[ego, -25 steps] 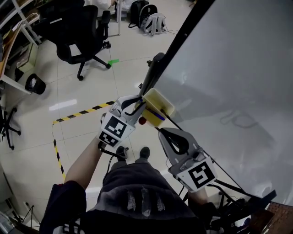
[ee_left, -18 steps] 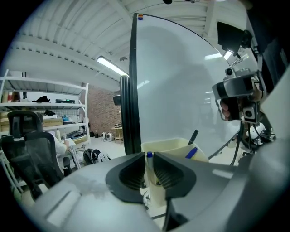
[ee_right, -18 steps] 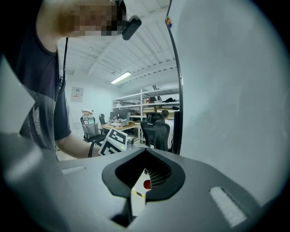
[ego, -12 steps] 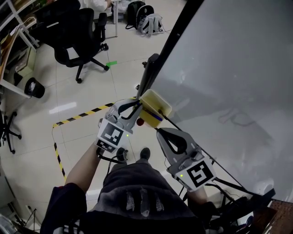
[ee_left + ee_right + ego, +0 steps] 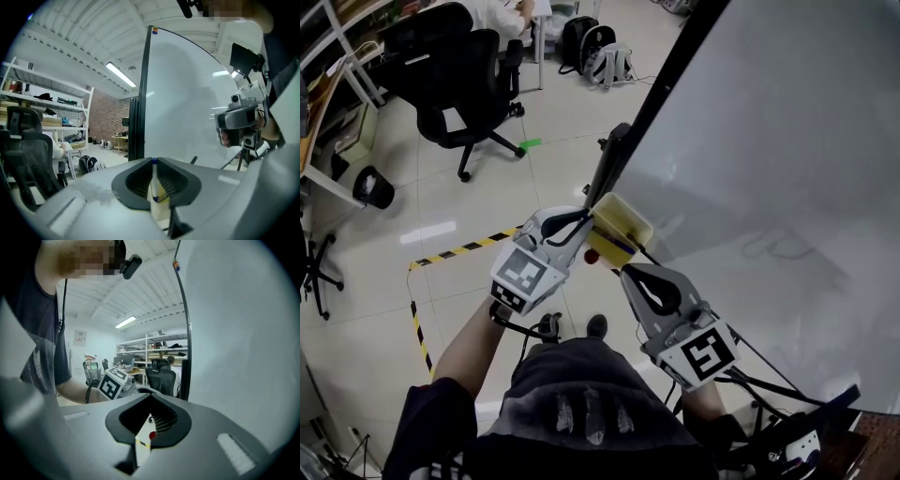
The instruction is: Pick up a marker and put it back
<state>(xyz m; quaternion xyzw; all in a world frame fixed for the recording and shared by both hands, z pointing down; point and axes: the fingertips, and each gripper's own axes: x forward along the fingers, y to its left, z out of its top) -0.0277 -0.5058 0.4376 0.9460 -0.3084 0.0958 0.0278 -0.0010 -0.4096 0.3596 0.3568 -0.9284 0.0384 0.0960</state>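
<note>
As my left gripper (image 5: 586, 220) has just been closing onto the white, blue-capped marker (image 5: 153, 183) by the yellow tray (image 5: 623, 217), pickup looks done; return remains; right gripper (image 5: 633, 275) idles, jaws together.

Your marker (image 5: 153, 183) is slim and white with a blue tip. It stands upright between the jaws of your left gripper (image 5: 153, 161), which have just been closing on it, just beside the yellow holder (image 5: 623, 217).

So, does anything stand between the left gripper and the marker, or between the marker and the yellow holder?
Nothing visible does. The left gripper has just been closing its jaws, which clamp the upright marker. The yellow holder sits right behind it, with nothing between.
</note>
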